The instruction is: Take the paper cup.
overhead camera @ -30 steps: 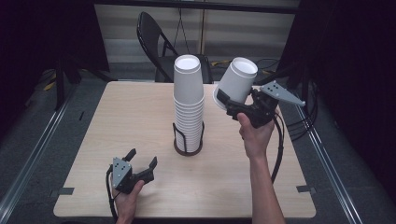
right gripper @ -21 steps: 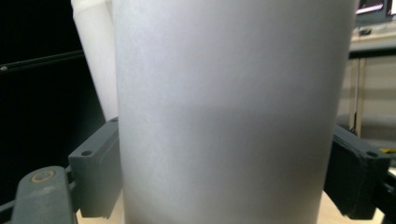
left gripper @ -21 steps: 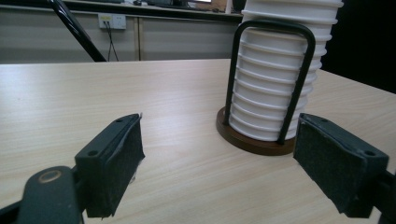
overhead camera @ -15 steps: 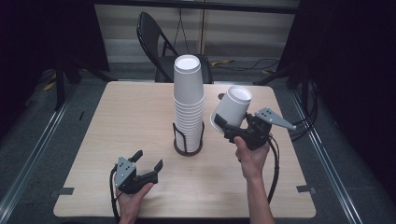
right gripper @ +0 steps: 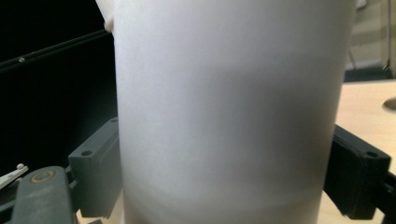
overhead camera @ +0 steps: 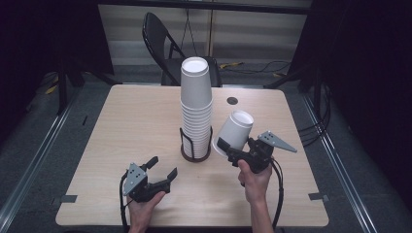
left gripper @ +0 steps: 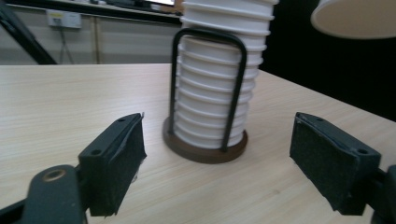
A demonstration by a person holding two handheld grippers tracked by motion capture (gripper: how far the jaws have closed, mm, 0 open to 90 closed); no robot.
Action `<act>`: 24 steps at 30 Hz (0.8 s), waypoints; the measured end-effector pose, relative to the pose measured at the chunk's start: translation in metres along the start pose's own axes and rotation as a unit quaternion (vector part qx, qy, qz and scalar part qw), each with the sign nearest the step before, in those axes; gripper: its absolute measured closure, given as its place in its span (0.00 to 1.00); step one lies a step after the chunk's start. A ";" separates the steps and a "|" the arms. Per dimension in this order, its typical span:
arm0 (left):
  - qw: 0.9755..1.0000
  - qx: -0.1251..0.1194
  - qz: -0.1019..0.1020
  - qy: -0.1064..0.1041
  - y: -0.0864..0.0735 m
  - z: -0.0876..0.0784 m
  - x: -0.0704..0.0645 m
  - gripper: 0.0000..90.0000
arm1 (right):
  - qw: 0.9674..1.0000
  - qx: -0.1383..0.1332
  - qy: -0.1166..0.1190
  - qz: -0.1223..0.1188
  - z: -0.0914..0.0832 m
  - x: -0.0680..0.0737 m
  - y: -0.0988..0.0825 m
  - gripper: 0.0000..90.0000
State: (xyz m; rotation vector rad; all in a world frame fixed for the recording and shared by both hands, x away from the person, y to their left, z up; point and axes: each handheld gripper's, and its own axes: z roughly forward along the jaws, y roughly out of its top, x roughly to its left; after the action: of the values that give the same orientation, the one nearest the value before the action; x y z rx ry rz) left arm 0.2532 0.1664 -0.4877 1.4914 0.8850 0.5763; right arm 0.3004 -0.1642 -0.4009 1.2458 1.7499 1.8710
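Note:
A tall stack of white paper cups stands upside down in a black wire holder with a brown round base at mid-table. My right gripper is shut on a single white cup, held tilted and bottom-up just right of the holder, low over the table. In the right gripper view that cup sits between both pads. My left gripper rests open near the front edge, left of the holder. Its view shows the stack ahead between the open pads, with nothing in them.
The wooden table has a small dark round hole behind the stack. A black folding chair stands beyond the far edge. Metal floor rails run along both sides, and cables lie on the right.
My right gripper has brought the held cup down from beside the stack's top to low beside the holder. The left gripper has shifted slightly right and stayed open.

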 end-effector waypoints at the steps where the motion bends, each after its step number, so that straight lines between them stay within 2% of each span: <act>1: 1.000 0.000 0.002 -0.002 0.000 0.001 -0.002 0.21 | 1.000 0.004 -0.001 0.010 0.001 -0.001 -0.008 0.15; 3: 1.000 0.002 0.001 -0.005 0.000 0.002 -0.003 0.21 | 1.000 0.006 0.003 0.015 0.001 -0.001 -0.010 0.15; 4: 1.000 0.002 0.002 -0.012 0.001 0.004 -0.005 0.21 | 1.000 0.009 0.007 0.028 0.003 -0.002 -0.018 0.15; 5: 1.000 0.002 0.002 -0.012 0.001 0.004 -0.005 0.21 | 1.000 0.009 0.007 0.028 0.003 -0.002 -0.018 0.15; 6: 1.000 0.003 0.006 -0.014 0.001 0.004 -0.005 0.21 | 0.999 0.011 0.011 0.041 0.004 -0.002 -0.025 0.15; 9: 1.000 0.003 0.008 -0.019 0.002 0.006 -0.008 0.21 | 0.999 0.013 0.011 0.049 0.004 -0.002 -0.030 0.15; 11: 1.000 0.005 0.021 -0.022 0.002 0.008 -0.010 0.22 | 0.997 0.008 0.016 0.070 0.005 -0.004 -0.035 0.15; 13: 0.999 0.007 0.024 -0.026 0.002 0.009 -0.012 0.24 | 0.996 0.006 0.015 0.082 0.005 -0.003 -0.040 0.15; 14: 0.999 0.007 0.024 -0.028 0.001 0.010 -0.012 0.24 | 0.995 0.004 0.021 0.094 0.004 -0.004 -0.043 0.15; 15: 0.999 0.004 0.030 -0.028 0.001 0.011 -0.014 0.24 | 0.993 0.000 0.030 0.116 0.004 -0.005 -0.049 0.15; 17: 0.999 0.002 0.038 -0.027 0.001 0.011 -0.014 0.24 | 0.990 0.000 0.037 0.137 0.003 -0.006 -0.054 0.15; 18: 0.999 0.002 0.038 -0.031 0.000 0.012 -0.015 0.24 | 0.990 0.000 0.037 0.137 0.003 -0.006 -0.054 0.15; 19: 0.999 0.003 0.040 -0.036 -0.001 0.014 -0.016 0.26 | 0.986 0.005 0.038 0.160 0.003 -0.006 -0.062 0.15; 20: 0.999 0.003 0.040 -0.036 -0.001 0.014 -0.016 0.26 | 0.986 0.005 0.038 0.160 0.003 -0.006 -0.062 0.15; 21: 0.998 0.004 0.041 -0.041 -0.002 0.015 -0.017 0.26 | 0.985 0.007 0.038 0.169 0.004 -0.006 -0.065 0.15; 22: 0.998 0.005 0.037 -0.049 -0.003 0.016 -0.018 0.27 | 0.981 0.013 0.041 0.189 0.004 -0.006 -0.071 0.15; 24: 0.998 0.004 0.041 -0.050 -0.003 0.017 -0.019 0.29 | 0.980 0.012 0.041 0.192 0.004 -0.006 -0.073 0.15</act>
State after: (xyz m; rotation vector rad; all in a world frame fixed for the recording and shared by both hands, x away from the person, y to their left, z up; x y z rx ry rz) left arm 0.2551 0.1407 -0.4900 1.5556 0.7514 0.5547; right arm 0.2825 -0.1503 -0.4706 1.6339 1.6661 2.1390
